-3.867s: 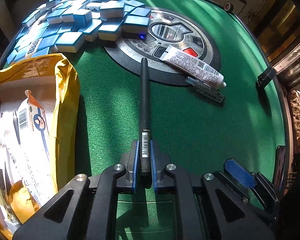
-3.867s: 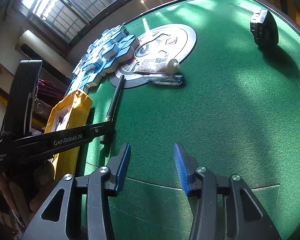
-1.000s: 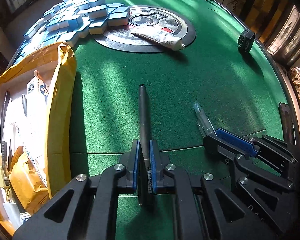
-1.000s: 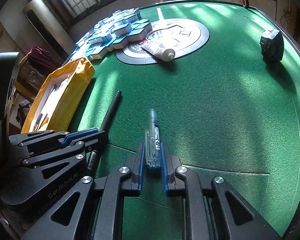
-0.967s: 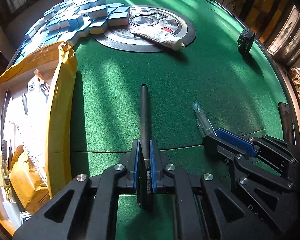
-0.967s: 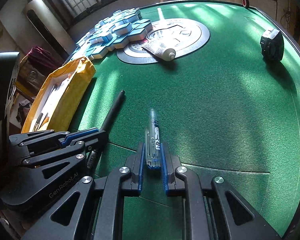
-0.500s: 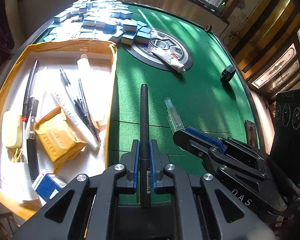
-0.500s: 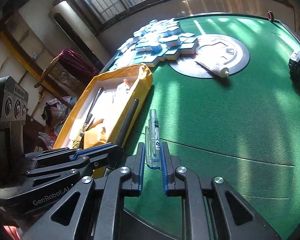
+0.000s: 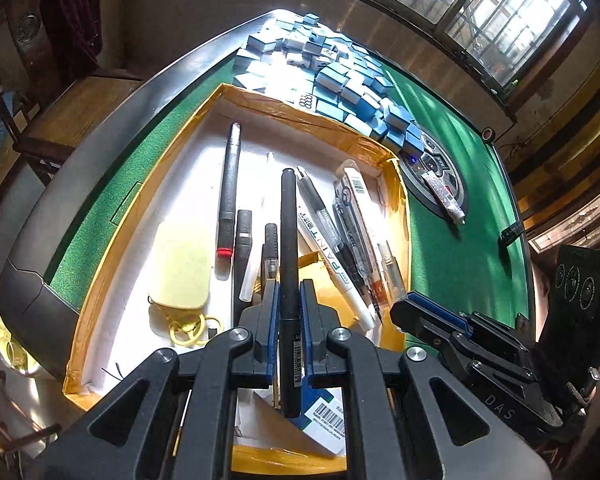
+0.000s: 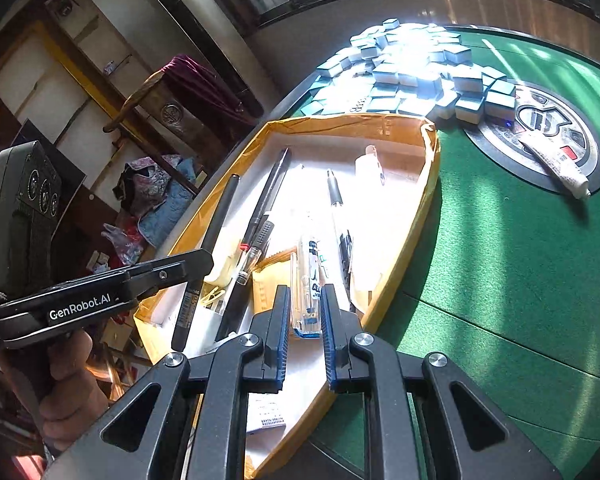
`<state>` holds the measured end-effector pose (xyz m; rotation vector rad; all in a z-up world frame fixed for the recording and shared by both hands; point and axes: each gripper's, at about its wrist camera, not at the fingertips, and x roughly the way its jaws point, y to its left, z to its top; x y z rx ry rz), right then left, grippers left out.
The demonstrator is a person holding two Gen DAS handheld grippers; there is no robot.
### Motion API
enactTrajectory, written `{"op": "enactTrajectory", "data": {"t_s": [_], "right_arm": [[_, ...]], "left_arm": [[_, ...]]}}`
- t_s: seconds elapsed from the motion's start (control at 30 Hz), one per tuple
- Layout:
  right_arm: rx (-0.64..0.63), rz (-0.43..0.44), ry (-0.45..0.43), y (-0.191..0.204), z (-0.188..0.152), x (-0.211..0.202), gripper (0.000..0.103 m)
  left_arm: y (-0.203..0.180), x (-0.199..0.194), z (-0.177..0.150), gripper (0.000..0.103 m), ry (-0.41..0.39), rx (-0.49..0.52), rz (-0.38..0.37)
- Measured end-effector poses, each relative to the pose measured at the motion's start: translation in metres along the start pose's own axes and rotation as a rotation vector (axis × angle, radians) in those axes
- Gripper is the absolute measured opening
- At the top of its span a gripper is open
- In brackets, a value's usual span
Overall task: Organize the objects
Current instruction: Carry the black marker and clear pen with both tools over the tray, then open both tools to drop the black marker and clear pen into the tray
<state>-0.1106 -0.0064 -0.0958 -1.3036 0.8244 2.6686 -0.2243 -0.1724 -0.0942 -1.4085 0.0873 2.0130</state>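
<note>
My left tongs point(image 9: 288, 316) are clamped on the black pen point(image 9: 288, 264), poised above the yellow-edged box point(image 9: 292, 114) on the green bench point(image 9: 460, 248). My right tongs point(image 10: 304, 316) grip the clear pen point(image 10: 310, 280) over that same box.

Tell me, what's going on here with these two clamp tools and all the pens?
A person is tidying a green mahjong table with two handheld grippers. The left gripper is shut on a black pen, the right gripper on a clear pen. Both hang over the yellow-edged box of pens. A white tube lies on the table's centre panel.
</note>
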Motion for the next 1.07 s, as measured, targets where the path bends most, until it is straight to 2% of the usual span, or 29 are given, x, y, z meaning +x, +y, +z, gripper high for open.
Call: {"op": "enactTrajectory", "data": {"t_s": [0.33, 0.47, 0.5, 0.57, 0.6, 0.63, 0.73, 0.83, 0.97, 1.07], "right_arm": [[0.005, -0.041, 0.066, 0.006, 0.010, 0.039, 0.013], [0.010, -0.054, 0.061, 0.005, 0.008, 0.043, 0.014], [0.016, -0.049, 0.056, 0.005, 0.008, 0.043, 0.014], [0.018, -0.038, 0.046, 0.006, 0.005, 0.040, 0.019], [0.015, -0.035, 0.037, 0.008, 0.005, 0.037, 0.028], [0.013, -0.035, 0.024, 0.008, 0.004, 0.033, 0.035], [-0.001, -0.027, -0.010, 0.013, 0.000, 0.022, 0.036], [-0.013, -0.036, -0.029, 0.017, -0.007, 0.015, 0.037], [-0.024, -0.036, -0.030, 0.019, -0.013, 0.011, 0.037], [-0.026, -0.033, -0.037, 0.018, -0.017, 0.007, 0.037]], "left_arm": [[0.020, 0.028, 0.000, 0.008, 0.048, 0.004, 0.037], [0.019, 0.026, -0.004, 0.008, 0.024, 0.013, 0.024], [0.019, 0.023, -0.004, 0.011, 0.012, 0.010, 0.021], [0.019, 0.016, -0.006, 0.028, -0.012, 0.009, 0.041], [0.019, 0.013, -0.007, 0.047, -0.021, 0.009, 0.043], [0.019, 0.010, -0.008, 0.053, -0.027, 0.011, 0.047], [0.018, 0.002, -0.013, 0.053, -0.043, 0.019, 0.050], [0.014, -0.001, -0.017, 0.053, -0.061, 0.021, 0.090], [0.006, 0.002, -0.020, 0.053, -0.043, 0.027, 0.094], [-0.003, -0.002, -0.024, 0.061, -0.072, 0.032, 0.143]]}}
